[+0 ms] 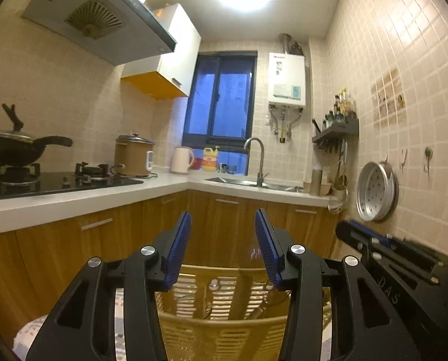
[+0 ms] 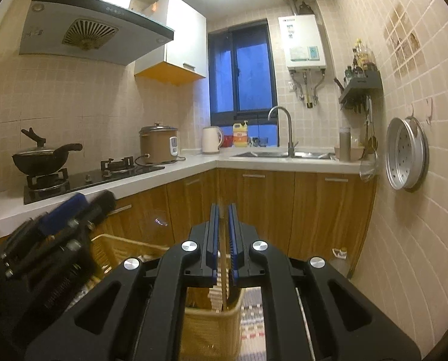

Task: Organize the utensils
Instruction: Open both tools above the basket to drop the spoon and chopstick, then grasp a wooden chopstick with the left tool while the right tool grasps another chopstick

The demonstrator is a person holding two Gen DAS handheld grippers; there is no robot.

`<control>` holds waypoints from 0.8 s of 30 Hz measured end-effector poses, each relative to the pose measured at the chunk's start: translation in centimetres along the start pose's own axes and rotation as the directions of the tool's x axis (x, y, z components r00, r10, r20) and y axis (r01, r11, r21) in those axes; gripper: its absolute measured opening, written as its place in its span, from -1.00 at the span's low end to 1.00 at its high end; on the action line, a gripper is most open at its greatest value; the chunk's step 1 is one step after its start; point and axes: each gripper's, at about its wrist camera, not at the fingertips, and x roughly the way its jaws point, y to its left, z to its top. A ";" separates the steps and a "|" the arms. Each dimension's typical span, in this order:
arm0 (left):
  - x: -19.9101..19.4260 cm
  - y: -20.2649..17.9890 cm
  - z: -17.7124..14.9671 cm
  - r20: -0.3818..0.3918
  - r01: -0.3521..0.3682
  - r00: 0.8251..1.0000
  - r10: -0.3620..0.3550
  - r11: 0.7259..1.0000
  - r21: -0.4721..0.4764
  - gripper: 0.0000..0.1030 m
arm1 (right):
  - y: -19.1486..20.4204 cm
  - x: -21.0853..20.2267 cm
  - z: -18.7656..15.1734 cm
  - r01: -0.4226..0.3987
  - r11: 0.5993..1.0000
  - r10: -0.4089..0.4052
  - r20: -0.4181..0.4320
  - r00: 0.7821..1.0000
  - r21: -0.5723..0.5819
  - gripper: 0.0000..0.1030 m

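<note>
A yellow slatted plastic basket sits low in front of both grippers, seen from above its near rim. My left gripper hovers over it, open, with nothing between its blue pads. Inside the basket a small shiny metal piece shows through the slats; the other contents are too dim to name. My right gripper is over the basket's right end, its pads shut to a thin slit. I cannot make out anything held there. The left gripper appears blurred at the left of the right wrist view.
An L-shaped white counter over wooden cabinets carries a hob with a black wok, a rice cooker, a kettle and a sink with a tap. A steamer tray hangs on the right tiled wall. A patterned cloth lies under the basket.
</note>
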 end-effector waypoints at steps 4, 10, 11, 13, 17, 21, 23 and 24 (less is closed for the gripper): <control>-2.5 1.1 1.4 0.012 0.005 1.000 -0.005 1.000 -0.025 -0.17 | -0.1 -2.2 0.3 0.004 1.000 -0.003 -0.013 1.000 0.016 -0.39; -7.1 3.6 2.9 -0.001 0.008 1.000 -0.008 0.998 -0.060 -0.17 | 0.1 -5.6 0.2 0.007 0.999 -0.005 -0.033 0.999 0.037 -0.20; -7.6 3.9 3.0 -0.006 0.006 1.000 -0.006 0.998 -0.064 -0.17 | 0.1 -6.2 0.0 0.005 0.999 -0.003 -0.039 0.999 0.049 -0.11; -9.0 5.0 3.1 -0.035 0.000 0.999 -0.002 0.998 -0.061 -0.17 | 0.1 -7.2 -0.2 0.004 0.998 0.000 -0.059 0.998 0.067 0.03; -10.0 7.8 2.6 -0.178 0.041 0.983 -0.056 0.995 -0.090 -0.17 | 0.8 -8.4 -1.0 -0.012 0.996 0.025 -0.141 0.990 0.091 0.04; -9.5 11.0 0.8 -0.333 0.074 0.932 -0.142 0.975 -0.209 -0.17 | 2.3 -8.1 -1.7 -0.002 0.998 0.018 -0.252 0.967 0.065 0.04; -8.5 12.3 -0.5 -0.433 0.101 0.875 -0.215 0.957 -0.270 -0.17 | 3.1 -7.2 -1.9 -0.026 0.997 0.046 -0.333 0.942 0.066 0.04; -7.6 12.8 -1.7 -0.508 0.111 0.822 -0.255 0.948 -0.297 -0.17 | 3.6 -6.6 -2.2 -0.041 0.996 0.067 -0.389 0.919 0.075 0.04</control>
